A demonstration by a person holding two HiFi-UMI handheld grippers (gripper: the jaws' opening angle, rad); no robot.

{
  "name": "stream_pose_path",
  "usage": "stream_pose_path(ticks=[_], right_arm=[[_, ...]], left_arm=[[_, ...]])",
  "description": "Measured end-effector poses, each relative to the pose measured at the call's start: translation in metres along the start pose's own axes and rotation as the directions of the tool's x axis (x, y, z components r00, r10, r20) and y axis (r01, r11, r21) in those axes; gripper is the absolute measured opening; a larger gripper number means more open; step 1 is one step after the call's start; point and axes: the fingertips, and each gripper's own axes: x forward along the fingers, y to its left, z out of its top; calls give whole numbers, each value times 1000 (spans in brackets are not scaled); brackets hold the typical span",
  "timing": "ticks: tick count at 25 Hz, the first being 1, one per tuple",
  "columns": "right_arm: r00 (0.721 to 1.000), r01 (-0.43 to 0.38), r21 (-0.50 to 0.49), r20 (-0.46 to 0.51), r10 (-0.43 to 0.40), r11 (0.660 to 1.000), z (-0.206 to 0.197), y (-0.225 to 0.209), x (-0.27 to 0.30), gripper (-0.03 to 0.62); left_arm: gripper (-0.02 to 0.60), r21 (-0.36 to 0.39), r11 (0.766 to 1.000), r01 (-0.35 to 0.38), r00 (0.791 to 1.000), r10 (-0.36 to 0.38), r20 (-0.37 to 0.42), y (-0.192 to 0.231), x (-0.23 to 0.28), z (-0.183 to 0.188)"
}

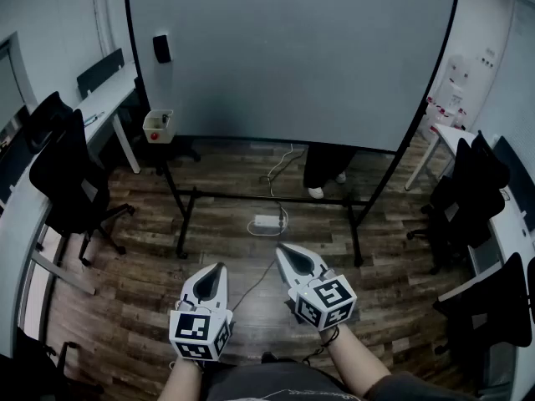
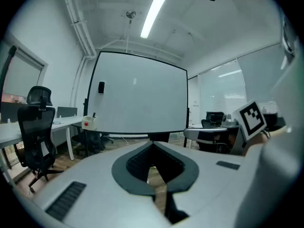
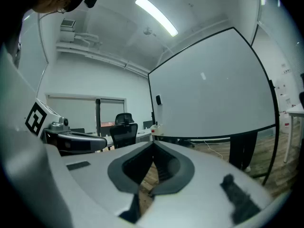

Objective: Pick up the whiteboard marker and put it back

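Note:
A large whiteboard (image 1: 284, 57) stands on a black frame ahead of me. At its left edge hangs a small cream box (image 1: 158, 125) with a red dot, also seen in the left gripper view (image 2: 89, 122). A thin dark stick (image 2: 93, 114) pokes out of the box; it is too small to tell whether it is the marker. A black eraser (image 1: 161, 48) sticks to the board above it. My left gripper (image 1: 221, 266) (image 2: 153, 144) and right gripper (image 1: 282, 249) (image 3: 153, 144) hover low over the wood floor, far from the board, both shut with nothing between the jaws.
Black office chairs (image 1: 71, 174) and a white desk (image 1: 109, 98) line the left side; more chairs (image 1: 468, 190) and a desk stand at the right. A power strip (image 1: 267, 221) with a cable lies under the board's frame. A person's legs (image 1: 322, 170) show behind the board.

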Motion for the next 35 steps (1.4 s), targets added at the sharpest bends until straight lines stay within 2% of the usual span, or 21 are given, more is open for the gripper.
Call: stream_pose_path(ticks=[17, 22, 26, 35], right_arm=[[999, 25, 34, -22, -24, 999, -7, -12, -11, 23], [1000, -14, 100, -1, 14, 995, -11, -15, -16, 23], [999, -29, 105, -11, 30, 994, -15, -15, -8, 23], [999, -25, 82, -32, 27, 996, -16, -24, 18, 23]], left_arm=[[14, 21, 1000, 21, 1000, -21, -14, -18, 4, -4], [14, 17, 1000, -17, 1000, 17, -23, -15, -2, -7], [14, 11, 999, -45, 999, 45, -11, -8, -7, -3], [14, -63, 998, -17, 1000, 18, 9, 12, 15, -1]])
